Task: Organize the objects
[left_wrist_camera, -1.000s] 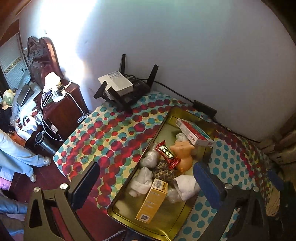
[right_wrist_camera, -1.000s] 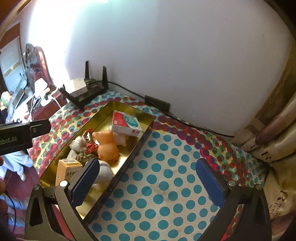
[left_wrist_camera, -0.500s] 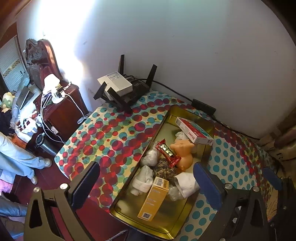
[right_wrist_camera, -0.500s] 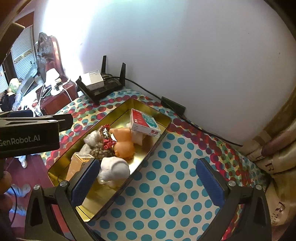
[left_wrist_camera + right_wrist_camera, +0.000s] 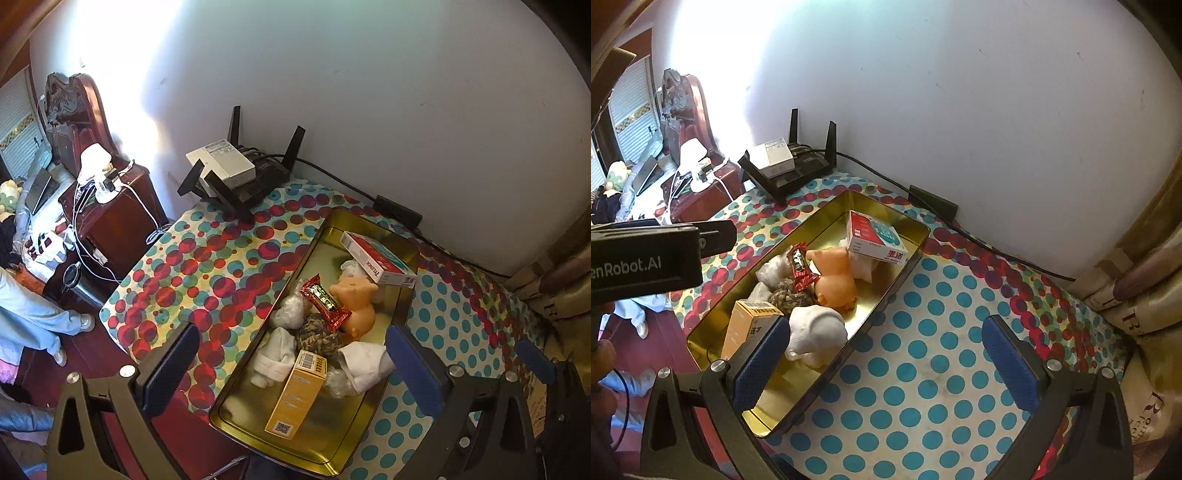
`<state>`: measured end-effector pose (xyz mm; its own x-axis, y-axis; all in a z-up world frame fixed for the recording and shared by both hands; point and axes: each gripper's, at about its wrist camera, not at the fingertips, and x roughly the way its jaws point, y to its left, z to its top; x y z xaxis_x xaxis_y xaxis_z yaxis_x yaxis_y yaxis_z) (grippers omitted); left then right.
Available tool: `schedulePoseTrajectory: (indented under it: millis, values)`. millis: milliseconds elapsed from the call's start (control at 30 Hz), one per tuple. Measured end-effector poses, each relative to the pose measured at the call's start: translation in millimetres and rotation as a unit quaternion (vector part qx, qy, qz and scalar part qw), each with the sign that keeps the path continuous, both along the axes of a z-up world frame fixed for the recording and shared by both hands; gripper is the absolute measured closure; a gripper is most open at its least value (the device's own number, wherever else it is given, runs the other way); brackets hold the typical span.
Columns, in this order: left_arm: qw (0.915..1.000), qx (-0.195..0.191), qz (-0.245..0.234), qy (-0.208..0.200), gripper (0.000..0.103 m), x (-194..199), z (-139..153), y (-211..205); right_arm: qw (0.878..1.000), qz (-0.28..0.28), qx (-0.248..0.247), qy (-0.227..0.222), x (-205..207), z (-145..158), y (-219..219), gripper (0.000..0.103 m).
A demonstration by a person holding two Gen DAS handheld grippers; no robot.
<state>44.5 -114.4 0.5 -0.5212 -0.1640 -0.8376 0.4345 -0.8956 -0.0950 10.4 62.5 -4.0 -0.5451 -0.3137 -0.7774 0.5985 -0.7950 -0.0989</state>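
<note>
- A gold tin tray [image 5: 886, 295] is seen on a table with a spotty cloth [image 5: 923, 369], with its far end near the back edge by the wall
- A red and white box [image 5: 877, 240] is propped at the far end of the tray, leaning on the rim
- An orange toy pig [image 5: 834, 280] is found in the middle of the tray, and a red snack pack [image 5: 799, 266] is laid against it
- A brown rope knot [image 5: 786, 295] and a clear plastic bundle [image 5: 770, 271] are seen just beside the snack pack
- A yellow box [image 5: 297, 398] and white socks [image 5: 364, 363] are piled toward the near end of the tray
- A black router [image 5: 243, 177] with a white box on top is kept at the back left corner of the table
- The left gripper [image 5: 291, 369] is held wide open above the near end of the tray, and nothing is gripped
- The right gripper [image 5: 882, 360] is held wide open too, over the tray's right rim, and nothing is gripped
</note>
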Motion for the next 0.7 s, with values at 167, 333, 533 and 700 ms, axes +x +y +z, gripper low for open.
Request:
schedulePoseTrajectory:
  millis: [167, 333, 533, 700]
  values:
    - [1.0000, -0.004, 0.004, -0.003, 0.000, 1.9, -0.2, 0.7, 1.000, 0.001, 0.000, 0.000, 0.8, 0.1, 0.5, 0.000]
    - [0.9998, -0.017, 0.009, -0.002, 0.000, 4.4, 3.5, 2.4, 1.000, -0.003, -0.002, -0.005, -0.3, 0.0, 2.4, 0.000]
    - [0.9998, -0.015, 0.004, -0.010, 0.000, 3.5, 3.5, 5.2, 1.000, -0.008, -0.005, -0.008, -2.4, 0.9, 5.9, 0.000]
    - [0.9998, -0.013, 0.005, -0.017, 0.000, 3.7, 1.7, 6.9, 1.000, -0.011, -0.006, -0.009, -3.1, 1.1, 8.0, 0.000]
